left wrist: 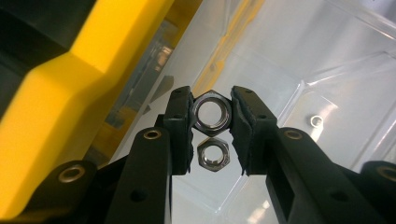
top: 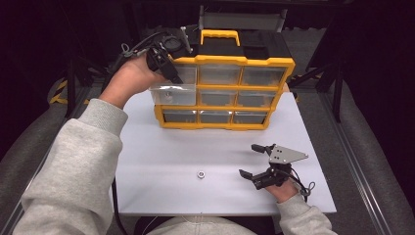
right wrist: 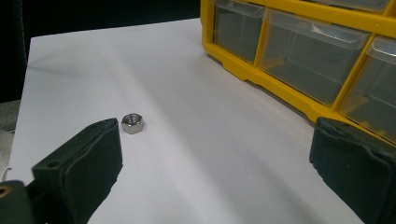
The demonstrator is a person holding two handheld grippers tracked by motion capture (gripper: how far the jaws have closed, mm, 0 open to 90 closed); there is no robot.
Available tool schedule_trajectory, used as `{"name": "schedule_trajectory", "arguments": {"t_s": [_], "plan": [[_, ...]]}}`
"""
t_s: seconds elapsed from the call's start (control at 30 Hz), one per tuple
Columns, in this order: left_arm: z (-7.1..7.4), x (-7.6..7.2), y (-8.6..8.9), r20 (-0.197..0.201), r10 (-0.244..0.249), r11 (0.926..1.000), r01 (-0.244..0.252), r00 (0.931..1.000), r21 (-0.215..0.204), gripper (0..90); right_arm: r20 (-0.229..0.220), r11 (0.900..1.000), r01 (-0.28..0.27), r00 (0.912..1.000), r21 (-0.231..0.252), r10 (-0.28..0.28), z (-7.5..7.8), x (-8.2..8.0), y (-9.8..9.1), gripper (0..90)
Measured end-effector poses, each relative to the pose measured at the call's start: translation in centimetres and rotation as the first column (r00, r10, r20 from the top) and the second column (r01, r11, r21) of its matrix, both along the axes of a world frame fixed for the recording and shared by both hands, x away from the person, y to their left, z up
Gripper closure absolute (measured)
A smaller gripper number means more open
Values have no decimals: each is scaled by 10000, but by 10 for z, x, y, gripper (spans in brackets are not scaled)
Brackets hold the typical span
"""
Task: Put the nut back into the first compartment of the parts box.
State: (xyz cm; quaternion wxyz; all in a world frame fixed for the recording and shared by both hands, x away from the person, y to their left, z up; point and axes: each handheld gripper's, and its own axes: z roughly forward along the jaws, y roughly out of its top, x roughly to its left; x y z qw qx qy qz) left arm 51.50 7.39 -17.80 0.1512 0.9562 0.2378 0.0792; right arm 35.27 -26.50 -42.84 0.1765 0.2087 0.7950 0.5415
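A yellow and black drawer organizer point(top: 230, 61) stands at the back of the white table point(top: 161, 147). Its middle-left clear drawer point(top: 172, 94) is pulled out. My left gripper point(top: 175, 78) points down into that drawer. In the left gripper view it point(left wrist: 212, 114) is shut on a steel hex nut point(left wrist: 212, 112) over the clear drawer floor point(left wrist: 299, 154). A second nut point(left wrist: 213, 156) shows just below the held one. My right gripper point(top: 252, 160) rests open near the table's front right. A loose nut point(top: 200, 174) point(right wrist: 133, 123) lies to its left.
The organizer's other clear drawers point(right wrist: 303, 56) are closed. The organizer's yellow frame point(left wrist: 56, 107) is close on the left of my left gripper. Dark floor and metal stands surround the table.
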Motion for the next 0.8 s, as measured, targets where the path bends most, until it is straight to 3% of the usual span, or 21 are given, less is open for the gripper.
{"name": "schedule_trajectory", "arguments": {"t_s": [0.1,0.23,0.3,0.47,0.7,0.8], "plan": [[-3,2,-2,-268,-147,9997,152,9995,170,692,-13,10000,-7,10000,-23,7,0,0,0,28],[-4,4,-2,-650,-170,9998,173,9977,49,692,-11,10000,-60,10000,-21,60,0,0,0,28],[-5,6,-1,-1030,-131,9999,129,9946,-20,692,-24,10000,-71,10000,-24,71,0,0,0,29],[-6,11,-1,-1519,-94,9999,99,9883,26,692,-43,9999,-97,9999,-34,97,0,0,0,28],[-6,11,-2,-1455,-58,9998,84,9893,178,691,-32,9999,-97,9999,-32,97,0,-1,0,28],[-5,9,-2,-1204,7,9998,16,9927,194,683,-33,9999,-107,9999,-35,107,0,-1,0,28]]}}
